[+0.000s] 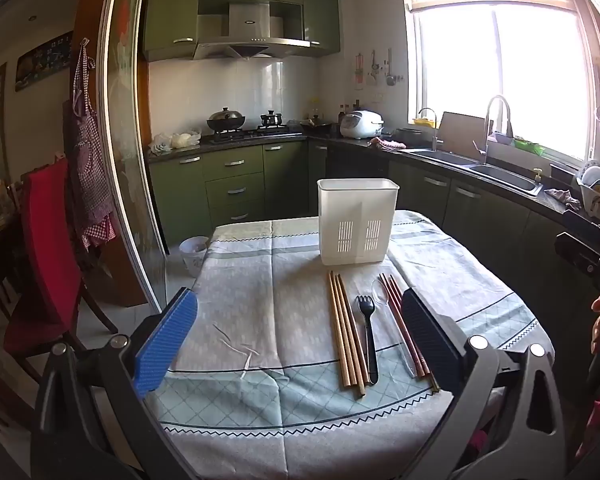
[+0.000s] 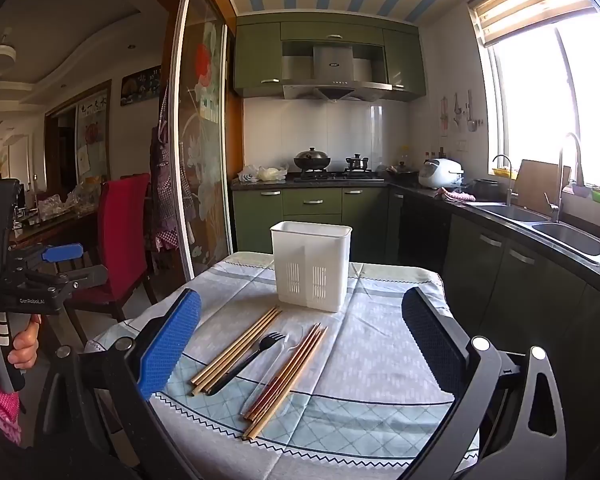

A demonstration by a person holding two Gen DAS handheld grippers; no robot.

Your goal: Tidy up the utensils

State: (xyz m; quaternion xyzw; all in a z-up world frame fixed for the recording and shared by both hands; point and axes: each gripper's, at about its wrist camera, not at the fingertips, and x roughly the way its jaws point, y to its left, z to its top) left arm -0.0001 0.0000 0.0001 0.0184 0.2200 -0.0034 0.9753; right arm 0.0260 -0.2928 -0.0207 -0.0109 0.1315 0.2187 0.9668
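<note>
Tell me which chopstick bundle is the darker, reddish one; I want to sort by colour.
The reddish bundle lies right of the black fork, beside the clear spoon. The pale bundle lies left of the fork.

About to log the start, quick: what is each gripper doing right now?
Left gripper: open, holding nothing.
Right gripper: open, holding nothing.

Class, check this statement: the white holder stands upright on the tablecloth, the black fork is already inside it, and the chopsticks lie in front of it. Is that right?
Not quite. The black fork is not inside the white holder; it lies flat on the tablecloth between the two bundles of chopsticks. Both wrist views show this. The holder does stand upright, with the chopsticks in front of it.
</note>
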